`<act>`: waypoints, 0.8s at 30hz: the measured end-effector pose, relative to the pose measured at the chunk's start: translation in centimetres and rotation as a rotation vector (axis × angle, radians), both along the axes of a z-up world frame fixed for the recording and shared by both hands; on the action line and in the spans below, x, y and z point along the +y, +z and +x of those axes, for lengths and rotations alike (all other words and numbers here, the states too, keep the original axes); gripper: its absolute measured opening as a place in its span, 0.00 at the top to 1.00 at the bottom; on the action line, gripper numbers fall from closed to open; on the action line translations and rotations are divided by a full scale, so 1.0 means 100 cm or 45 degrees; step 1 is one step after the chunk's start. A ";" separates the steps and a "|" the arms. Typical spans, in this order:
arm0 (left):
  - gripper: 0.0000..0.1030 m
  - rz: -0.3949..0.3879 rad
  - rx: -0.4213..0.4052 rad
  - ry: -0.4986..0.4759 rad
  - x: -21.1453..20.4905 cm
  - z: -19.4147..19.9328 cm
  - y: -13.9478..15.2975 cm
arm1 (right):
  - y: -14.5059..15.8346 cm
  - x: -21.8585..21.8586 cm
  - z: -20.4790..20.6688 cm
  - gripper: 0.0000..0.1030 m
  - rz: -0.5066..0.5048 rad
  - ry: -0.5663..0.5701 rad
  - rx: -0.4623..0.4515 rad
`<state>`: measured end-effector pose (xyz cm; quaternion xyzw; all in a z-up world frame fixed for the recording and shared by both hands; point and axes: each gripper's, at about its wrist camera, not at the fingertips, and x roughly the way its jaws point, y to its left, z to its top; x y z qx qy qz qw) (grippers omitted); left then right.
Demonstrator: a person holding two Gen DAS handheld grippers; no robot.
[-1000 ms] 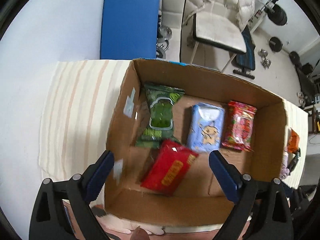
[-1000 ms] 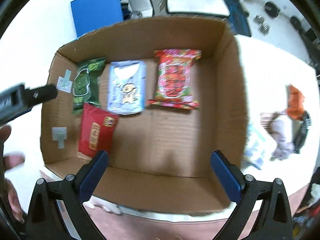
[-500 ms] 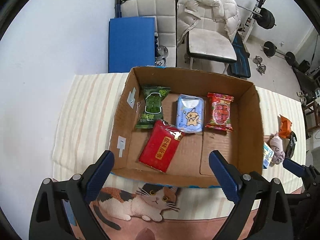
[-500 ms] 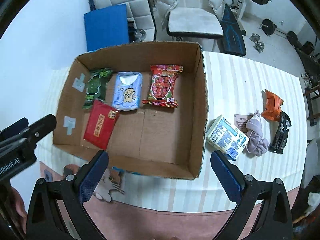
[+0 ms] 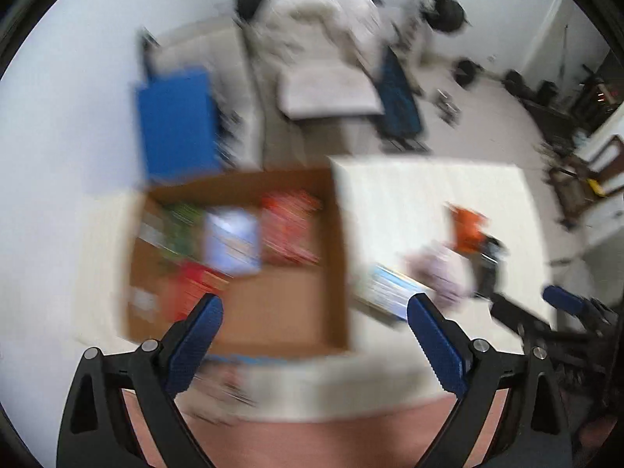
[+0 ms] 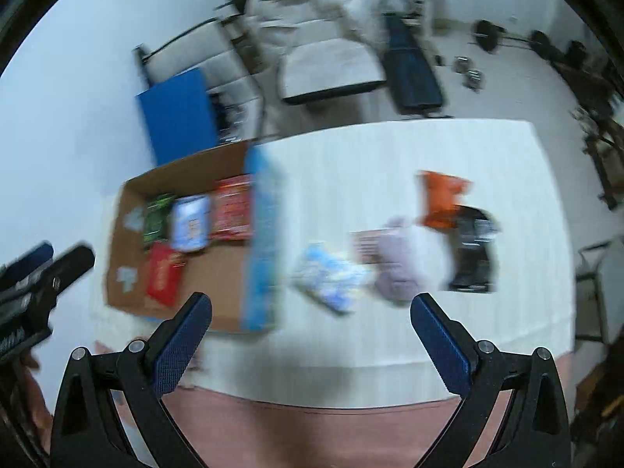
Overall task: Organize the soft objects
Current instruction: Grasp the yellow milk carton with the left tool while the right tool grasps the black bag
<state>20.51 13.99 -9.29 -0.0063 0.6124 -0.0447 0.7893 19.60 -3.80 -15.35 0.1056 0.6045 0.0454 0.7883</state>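
Observation:
Both views are blurred. An open cardboard box (image 5: 331, 257) (image 6: 230, 296) on the striped table holds a green packet (image 6: 156, 216), a light blue pack (image 6: 190, 228), a red snack bag (image 6: 231, 208) and a red pouch (image 6: 162, 275). On the table right of the box lie a blue-white tissue pack (image 6: 329, 277) (image 5: 390, 292), a lilac soft bundle (image 6: 397, 269) (image 5: 440, 273), an orange packet (image 6: 442, 197) (image 5: 466, 226) and a black packet (image 6: 474, 247). My left gripper (image 5: 314, 339) is open and empty above the box's near edge. My right gripper (image 6: 310, 339) is open and empty above the table's near side.
The table (image 6: 351, 148) has a pale striped cloth and a pink front edge. Behind it stand a blue panel (image 6: 179, 109), a white chair (image 6: 331, 66) with a coat and gym weights (image 6: 487, 39) on the floor. The left gripper shows at the right wrist view's left edge (image 6: 35, 273).
Both grippers have pulled back and swung to the right. The box has shifted left in both views, and the loose items on the table now lie ahead of the right gripper.

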 end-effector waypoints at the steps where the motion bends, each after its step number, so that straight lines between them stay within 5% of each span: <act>1: 0.06 -0.076 0.074 0.003 -0.015 0.003 -0.015 | -0.004 -0.024 0.000 0.00 -0.021 -0.029 0.008; 5: 0.06 -0.270 0.332 0.186 -0.064 0.014 -0.092 | -0.037 -0.106 0.006 0.00 -0.073 -0.135 0.086; 8: 0.06 -0.297 0.459 0.345 -0.081 0.024 -0.142 | -0.070 -0.150 0.013 0.00 -0.061 -0.183 0.157; 14: 0.06 -0.107 0.546 0.551 -0.093 0.050 -0.208 | -0.139 -0.195 0.030 0.04 -0.023 -0.189 0.277; 22: 0.06 0.011 0.675 0.664 -0.087 0.072 -0.258 | -0.190 -0.180 0.060 0.10 0.022 -0.089 0.352; 24: 0.18 0.020 0.627 0.665 -0.088 0.074 -0.258 | -0.202 -0.176 0.067 0.17 0.012 -0.081 0.377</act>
